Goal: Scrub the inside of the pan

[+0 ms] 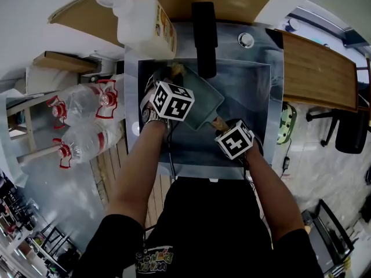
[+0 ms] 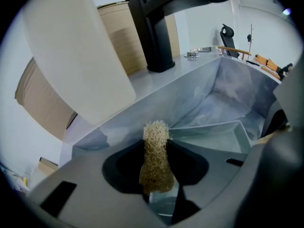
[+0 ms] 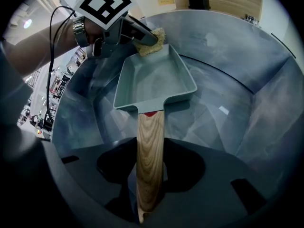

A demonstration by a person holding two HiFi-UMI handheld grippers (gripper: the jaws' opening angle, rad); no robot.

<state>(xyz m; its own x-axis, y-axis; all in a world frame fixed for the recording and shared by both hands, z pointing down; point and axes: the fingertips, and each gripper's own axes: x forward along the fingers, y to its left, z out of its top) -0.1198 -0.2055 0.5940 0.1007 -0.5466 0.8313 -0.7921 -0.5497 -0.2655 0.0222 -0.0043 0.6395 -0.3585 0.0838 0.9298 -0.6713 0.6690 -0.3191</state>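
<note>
A grey-green rectangular pan (image 3: pixel 154 82) with a wooden handle (image 3: pixel 149 165) is held tilted inside the steel sink (image 3: pixel 247 70). My right gripper (image 3: pixel 150 175) is shut on that handle, low in the right gripper view. My left gripper (image 3: pixel 142 38) is shut on a tan fibrous scrubber (image 2: pixel 156 158). The scrubber (image 3: pixel 153 36) sits at the pan's far rim corner; contact with the pan cannot be told. In the head view the pan (image 1: pixel 207 100) lies between the two marker cubes, with the left gripper (image 1: pixel 172 83) over its left end and the right gripper (image 1: pixel 225 127) at the handle.
A black faucet (image 1: pixel 204 39) reaches over the back of the sink (image 1: pixel 258 91). A large white detergent bottle (image 1: pixel 142 19) stands at the sink's back left corner. Two clear water bottles (image 1: pixel 87 106) lie left of the sink. A wooden counter (image 1: pixel 316 68) is at the right.
</note>
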